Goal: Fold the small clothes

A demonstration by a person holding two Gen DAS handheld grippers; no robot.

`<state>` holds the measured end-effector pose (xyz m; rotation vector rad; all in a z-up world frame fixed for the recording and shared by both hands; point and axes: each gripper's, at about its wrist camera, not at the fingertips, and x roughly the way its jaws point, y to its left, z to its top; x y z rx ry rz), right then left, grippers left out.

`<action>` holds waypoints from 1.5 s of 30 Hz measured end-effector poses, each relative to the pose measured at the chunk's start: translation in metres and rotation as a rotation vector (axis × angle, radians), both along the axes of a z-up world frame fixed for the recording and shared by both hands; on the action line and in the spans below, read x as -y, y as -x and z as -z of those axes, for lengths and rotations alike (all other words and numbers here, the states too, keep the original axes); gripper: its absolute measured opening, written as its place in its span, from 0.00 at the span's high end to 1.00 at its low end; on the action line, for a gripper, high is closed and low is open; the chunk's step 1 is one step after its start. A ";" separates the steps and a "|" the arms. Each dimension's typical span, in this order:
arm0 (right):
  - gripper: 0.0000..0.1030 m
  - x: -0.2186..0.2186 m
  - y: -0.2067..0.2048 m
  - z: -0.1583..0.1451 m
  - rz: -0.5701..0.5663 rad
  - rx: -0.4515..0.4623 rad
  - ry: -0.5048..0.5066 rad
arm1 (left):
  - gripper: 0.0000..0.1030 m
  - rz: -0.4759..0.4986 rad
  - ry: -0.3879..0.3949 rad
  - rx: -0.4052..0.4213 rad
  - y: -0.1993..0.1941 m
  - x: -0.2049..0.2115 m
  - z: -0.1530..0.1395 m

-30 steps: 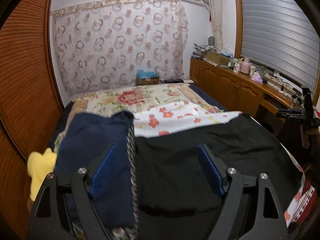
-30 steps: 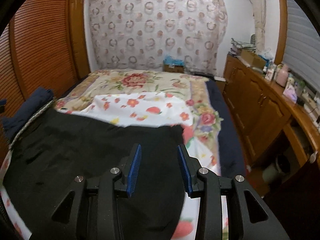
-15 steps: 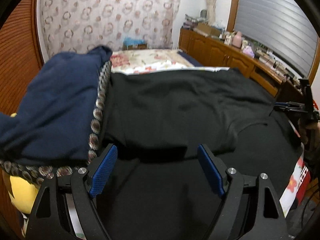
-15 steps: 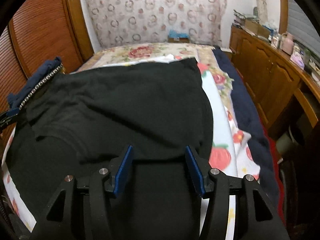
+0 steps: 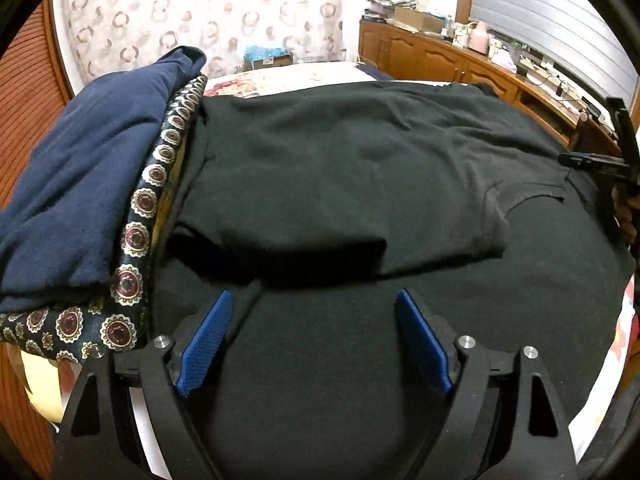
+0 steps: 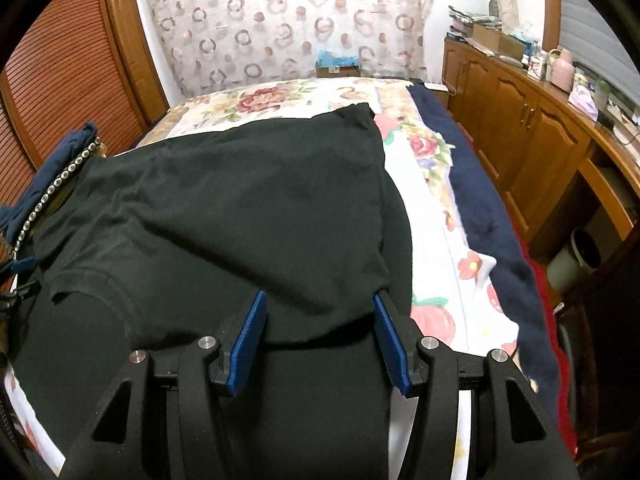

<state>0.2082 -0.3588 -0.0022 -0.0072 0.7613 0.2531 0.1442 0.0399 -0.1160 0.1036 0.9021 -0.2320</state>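
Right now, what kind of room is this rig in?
Almost certainly a home bedroom. The black shirt lies on a bed with a floral sheet, a patterned curtain hangs behind it, and wooden cabinets cluttered with household items line the right wall.

A sheer curtain [image 6: 288, 20] printed with rings covers the far wall behind the bed [image 6: 432, 184] (floral sheet, navy edge). Louvred wooden doors [image 6: 60, 64] line the left side; a long wooden cabinet [image 6: 516, 120] runs beneath a shuttered window [image 5: 560, 20].
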 end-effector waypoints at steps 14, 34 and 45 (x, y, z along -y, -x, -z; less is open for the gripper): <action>0.45 -0.027 0.029 0.027 0.011 0.044 0.039 | 0.24 -0.089 0.115 0.062 0.001 -0.017 -0.018; 0.55 -0.037 0.016 0.031 0.017 0.046 0.023 | 0.86 -0.189 0.022 0.061 -0.028 -0.018 -0.013; 0.95 -0.033 0.016 0.013 -0.034 0.104 -0.036 | 0.97 -0.191 0.073 0.189 -0.010 -0.021 -0.042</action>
